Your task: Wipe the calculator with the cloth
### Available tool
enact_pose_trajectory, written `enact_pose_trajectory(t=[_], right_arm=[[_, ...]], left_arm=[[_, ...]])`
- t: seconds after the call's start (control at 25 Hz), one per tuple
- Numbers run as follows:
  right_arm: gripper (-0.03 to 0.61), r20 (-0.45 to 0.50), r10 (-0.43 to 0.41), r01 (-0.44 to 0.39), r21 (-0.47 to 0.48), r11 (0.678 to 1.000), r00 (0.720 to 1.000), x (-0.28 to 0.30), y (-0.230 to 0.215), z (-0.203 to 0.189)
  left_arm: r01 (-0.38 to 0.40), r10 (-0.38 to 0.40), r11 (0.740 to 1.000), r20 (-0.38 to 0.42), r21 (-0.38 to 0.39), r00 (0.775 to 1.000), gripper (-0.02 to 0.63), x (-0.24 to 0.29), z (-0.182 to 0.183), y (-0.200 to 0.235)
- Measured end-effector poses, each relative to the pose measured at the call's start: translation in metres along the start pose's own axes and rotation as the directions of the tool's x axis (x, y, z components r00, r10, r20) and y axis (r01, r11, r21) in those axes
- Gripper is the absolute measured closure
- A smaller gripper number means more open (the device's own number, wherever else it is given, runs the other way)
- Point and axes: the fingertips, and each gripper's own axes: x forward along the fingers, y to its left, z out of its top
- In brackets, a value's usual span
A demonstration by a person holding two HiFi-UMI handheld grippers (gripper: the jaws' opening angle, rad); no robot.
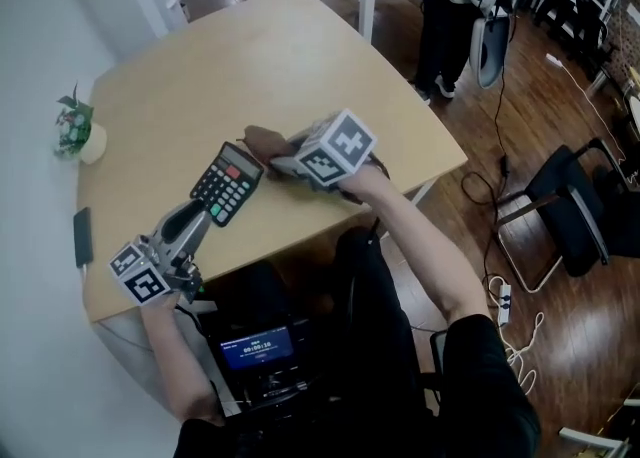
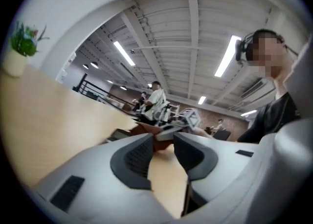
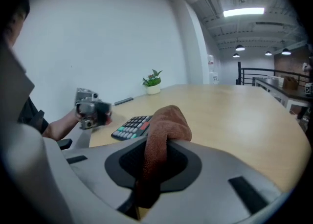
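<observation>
Head view puts the calculator [image 1: 228, 182] flat on the table [image 1: 300, 56] near its front edge, between my two tools; my right gripper [image 1: 285, 161] is clamped on the brown cloth [image 1: 262, 138], which sits just at the calculator's far corner; my left gripper [image 1: 205, 211] lies at its near end. To wipe well, I judge I should lay the hanging fold of cloth flat on the keys and drag it along the length with light pressure; the left tool should steady the near end so the case does not slide or spin.

The right gripper view shows what the head view hides: the cloth [image 3: 164, 125] is pinched deep between the jaws with a rounded wad bulging forward; the keypad [image 3: 131, 126] lies just beyond it. The left gripper view shows its jaws narrowly apart with only bare table between them, holding nothing; whether they touch the calculator I cannot tell.
</observation>
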Motion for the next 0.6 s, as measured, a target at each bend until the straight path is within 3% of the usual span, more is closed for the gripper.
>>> enact_pose_trajectory(t=[0.08,0.16,0.24,0.32,0.44,0.6], right_arm=[[0.525,0.066,-0.054,0.056,-0.019,0.998,0.996,-0.001,-0.022,0.028],[0.523,0.101,-0.071,0.079,-0.081,0.994,0.992,0.013,-0.036,0.056],[0.523,0.074,-0.025,0.037,-0.167,0.985,0.997,0.04,-0.035,0.072],[0.522,0.005,0.066,-0.063,-0.227,0.972,0.998,0.068,-0.023,0.073],[0.52,-0.075,0.163,-0.176,-0.237,0.955,0.984,0.087,-0.007,0.064],[0.52,-0.057,0.142,-0.151,-0.196,0.969,0.988,0.066,0.002,0.054]], left_arm=[[0.068,-0.066,0.997,-0.057,0.03,0.996,0.488,0.017,-0.015,-0.029],[0.061,-0.036,0.991,-0.199,0.12,0.979,0.488,0.039,-0.046,-0.036],[0.042,0.031,0.975,-0.32,0.22,0.947,0.489,0.057,-0.071,-0.035],[0.033,0.084,0.958,-0.391,0.285,0.917,0.491,0.066,-0.083,-0.035],[0.012,0.112,0.956,-0.406,0.292,0.907,0.492,0.071,-0.085,-0.035],[-0.019,0.128,0.958,-0.371,0.285,0.92,0.492,0.071,-0.076,-0.026]])
